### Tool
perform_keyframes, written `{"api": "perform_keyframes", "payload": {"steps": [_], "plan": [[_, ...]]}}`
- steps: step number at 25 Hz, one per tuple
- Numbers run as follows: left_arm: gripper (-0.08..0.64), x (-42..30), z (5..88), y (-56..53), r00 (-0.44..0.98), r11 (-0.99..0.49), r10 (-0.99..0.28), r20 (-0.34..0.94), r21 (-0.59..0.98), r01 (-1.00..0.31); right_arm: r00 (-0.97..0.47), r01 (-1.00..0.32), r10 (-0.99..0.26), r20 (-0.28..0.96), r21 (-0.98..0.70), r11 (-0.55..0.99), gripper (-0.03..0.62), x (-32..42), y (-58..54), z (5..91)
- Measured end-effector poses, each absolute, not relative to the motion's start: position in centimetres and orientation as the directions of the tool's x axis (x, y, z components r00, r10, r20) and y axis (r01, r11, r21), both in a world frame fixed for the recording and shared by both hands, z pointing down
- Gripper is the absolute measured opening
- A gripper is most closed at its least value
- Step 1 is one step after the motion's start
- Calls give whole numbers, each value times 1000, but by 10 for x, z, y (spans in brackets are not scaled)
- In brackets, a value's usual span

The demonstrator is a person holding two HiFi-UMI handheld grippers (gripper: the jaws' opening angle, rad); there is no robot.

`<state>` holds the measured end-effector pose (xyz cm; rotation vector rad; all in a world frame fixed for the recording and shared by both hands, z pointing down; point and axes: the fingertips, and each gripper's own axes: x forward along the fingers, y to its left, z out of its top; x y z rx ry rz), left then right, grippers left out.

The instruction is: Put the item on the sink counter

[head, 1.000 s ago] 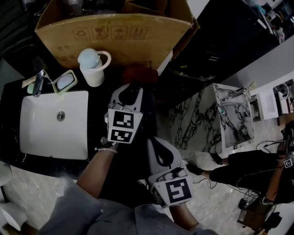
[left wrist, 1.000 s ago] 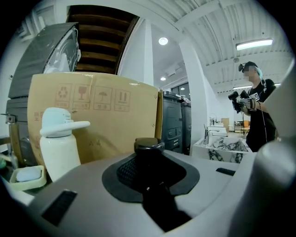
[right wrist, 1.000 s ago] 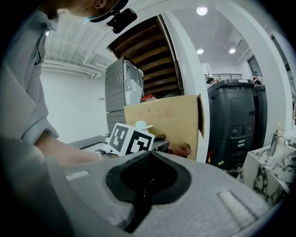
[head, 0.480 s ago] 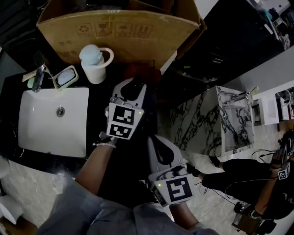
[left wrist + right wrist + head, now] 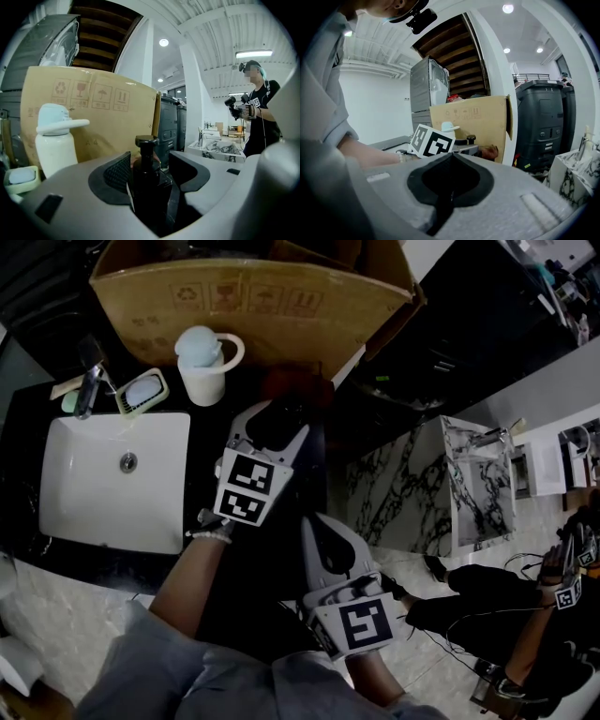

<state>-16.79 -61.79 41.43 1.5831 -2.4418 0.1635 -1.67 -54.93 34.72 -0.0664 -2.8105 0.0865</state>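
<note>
Bottle (image 5: pixel 149 187) between freshly parted left fingers (image 5: pixel 117 172)

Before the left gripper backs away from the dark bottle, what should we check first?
1. Left gripper let go: ok. Its jaws have just been opening and stand apart, with the bottle between them.
2. Dark bottle upright: ok.
3. Bottle's base resting on the counter: cannot tell, the gripper hides it.
4. White container out of the way: ok, it stands apart to the left.
5. Right gripper empty: ok, jaws together on nothing.
</note>
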Motion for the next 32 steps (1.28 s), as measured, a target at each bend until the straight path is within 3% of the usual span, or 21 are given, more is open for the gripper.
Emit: {"api": "perform_keyframes", "payload": {"steps": [15, 26, 32], "plan": [[227, -158, 390, -509, -383, 400, -897, 222, 35, -916, -954, 52, 62, 295, -41, 998, -3, -26, -475, 331], [17, -159, 344, -392, -432, 427, -888, 155, -70, -902, -966, 78, 78, 248, -10, 997, -3, -40, -401, 320], [8, -155, 323, -331, -450, 447, -883, 132, -55, -893, -970, 109, 105, 221, 7, 994, -3, -48, -361, 311]]}}
